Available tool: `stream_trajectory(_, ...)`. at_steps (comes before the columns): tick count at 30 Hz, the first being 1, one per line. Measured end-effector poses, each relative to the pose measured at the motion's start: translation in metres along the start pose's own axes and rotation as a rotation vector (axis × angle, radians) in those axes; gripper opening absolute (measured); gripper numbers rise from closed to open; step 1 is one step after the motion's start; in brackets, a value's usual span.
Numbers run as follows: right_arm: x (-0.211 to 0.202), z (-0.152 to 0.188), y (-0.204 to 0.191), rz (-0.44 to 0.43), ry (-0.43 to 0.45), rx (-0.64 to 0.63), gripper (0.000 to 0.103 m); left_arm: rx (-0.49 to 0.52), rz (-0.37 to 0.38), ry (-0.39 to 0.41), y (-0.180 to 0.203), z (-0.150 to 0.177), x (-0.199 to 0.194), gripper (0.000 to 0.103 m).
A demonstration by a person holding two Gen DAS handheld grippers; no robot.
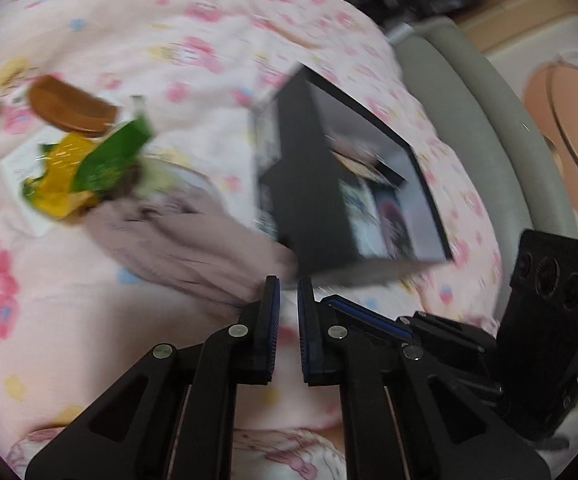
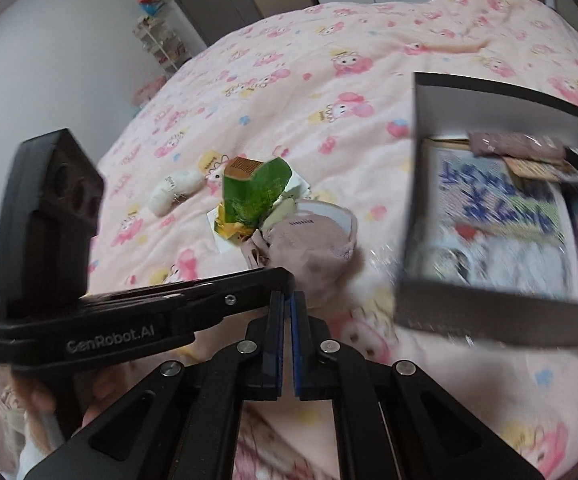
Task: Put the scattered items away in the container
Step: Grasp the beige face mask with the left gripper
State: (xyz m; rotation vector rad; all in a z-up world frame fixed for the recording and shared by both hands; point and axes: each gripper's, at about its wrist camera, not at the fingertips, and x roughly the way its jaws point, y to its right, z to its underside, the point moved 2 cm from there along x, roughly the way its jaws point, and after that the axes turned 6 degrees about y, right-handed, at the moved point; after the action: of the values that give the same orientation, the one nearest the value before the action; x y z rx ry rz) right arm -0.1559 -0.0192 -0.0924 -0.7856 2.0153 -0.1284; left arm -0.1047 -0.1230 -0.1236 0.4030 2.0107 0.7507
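Observation:
A black open box (image 1: 321,200) (image 2: 489,216) lies on a pink patterned bedspread (image 1: 89,300) (image 2: 329,80), with papers and a mauve cloth inside. A pile lies left of it: a brown comb (image 1: 69,110) (image 2: 241,168), a green and yellow snack packet (image 1: 89,160) (image 2: 253,196), a mauve cloth pouch (image 1: 177,240) (image 2: 313,248) and a white plush (image 2: 173,192). My left gripper (image 1: 288,284) is nearly closed and empty, just short of the pouch and the box corner. My right gripper (image 2: 287,298) is shut and empty near the pouch. Both views are motion-blurred.
A grey bed frame edge (image 1: 469,92) runs along the right in the left wrist view, with floor beyond. The other gripper's body (image 1: 549,320) (image 2: 49,240) shows in each view. A white wall and a shelf rack (image 2: 161,40) stand behind the bed.

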Motion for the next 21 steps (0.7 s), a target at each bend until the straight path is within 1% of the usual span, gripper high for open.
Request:
stream_trajectory(2,-0.012,0.004,0.005,-0.002,0.013,0.011,0.002,0.036,0.036,-0.017,0.010,0.004,0.001,0.006)
stream_trajectory(4,-0.019,0.006,0.009,0.006,0.023,0.017,0.002,0.052,0.044,-0.022,0.016,0.007,0.001,0.007)
stream_trajectory(6,-0.021,0.008,0.015,0.019,0.022,0.032,0.002,0.041,0.021,-0.007,0.014,0.008,0.000,0.020)
stream_trajectory(8,-0.020,0.011,0.023,0.020,0.005,0.055,0.002,-0.011,0.009,0.022,0.006,0.005,-0.002,0.028)
stream_trajectory(9,-0.018,0.012,0.025,0.018,-0.008,0.064,0.002,-0.045,-0.006,0.042,0.000,0.002,-0.004,0.031)
stream_trajectory(12,-0.010,0.014,0.025,0.005,-0.028,0.070,0.004,-0.123,-0.107,0.119,-0.017,-0.003,-0.013,0.036)
stream_trajectory(14,-0.001,0.014,0.019,0.005,-0.041,0.058,0.010,-0.170,-0.165,0.160,-0.026,-0.004,-0.019,0.040)
stream_trajectory(15,0.006,0.013,0.014,0.004,-0.050,0.044,0.016,-0.195,-0.195,0.171,-0.031,-0.005,-0.020,0.043)
stream_trajectory(16,0.012,0.011,0.010,0.002,-0.055,0.036,0.026,-0.220,-0.233,0.170,-0.037,-0.006,-0.019,0.045)
stream_trajectory(17,0.021,0.009,0.006,-0.008,-0.060,0.027,0.032,-0.239,-0.268,0.159,-0.043,-0.006,-0.017,0.045)
stream_trajectory(18,0.028,0.007,0.003,-0.018,-0.066,0.026,0.043,-0.256,-0.297,0.143,-0.048,-0.006,-0.013,0.045)
stream_trajectory(19,0.038,0.005,0.000,-0.033,-0.075,0.027,0.046,-0.269,-0.319,0.123,-0.052,-0.005,-0.008,0.045)
stream_trajectory(21,0.058,0.002,-0.004,-0.065,-0.103,0.024,0.046,-0.275,-0.332,0.081,-0.056,-0.005,0.000,0.045)
